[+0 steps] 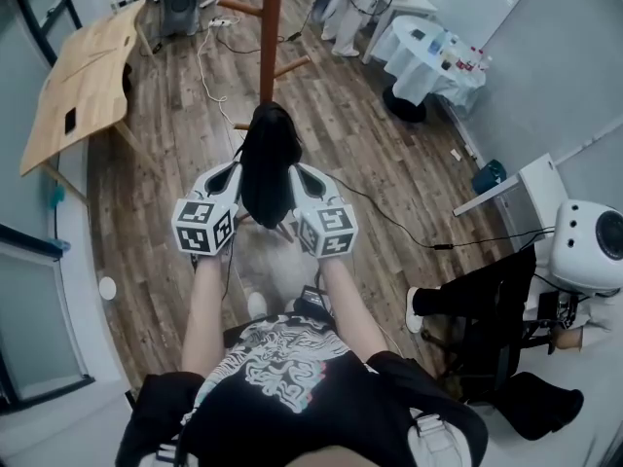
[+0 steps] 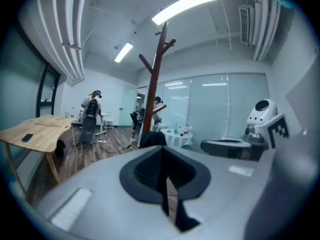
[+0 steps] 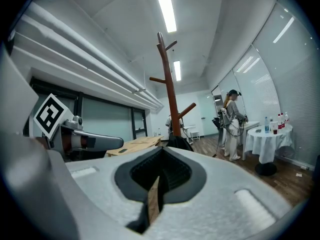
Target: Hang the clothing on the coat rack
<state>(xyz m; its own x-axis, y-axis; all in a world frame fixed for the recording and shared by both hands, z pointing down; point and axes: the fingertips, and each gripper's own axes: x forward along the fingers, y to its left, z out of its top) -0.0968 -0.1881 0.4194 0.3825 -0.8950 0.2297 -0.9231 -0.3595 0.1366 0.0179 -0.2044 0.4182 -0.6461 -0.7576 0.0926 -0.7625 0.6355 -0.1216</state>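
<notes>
A black garment (image 1: 268,163) hangs bunched between my two grippers, just in front of the brown wooden coat rack (image 1: 271,37). My left gripper (image 1: 232,171) and my right gripper (image 1: 302,173) pinch it from either side, both with jaws shut. In the left gripper view the shut left gripper (image 2: 161,150) has a bit of black cloth (image 2: 152,139) at its tip, with the coat rack (image 2: 155,84) rising behind. The right gripper view has the shut right gripper (image 3: 162,153), black cloth (image 3: 179,143) at its tip, and the rack's pegged pole (image 3: 170,84) beyond.
A tilted wooden table (image 1: 83,86) stands at the left, and a round table with a white cloth (image 1: 428,61) at the back right. A white robot (image 1: 589,241) and a black chair (image 1: 487,309) stand at the right. Cables (image 1: 389,222) cross the wooden floor. A person (image 3: 231,124) stands far off.
</notes>
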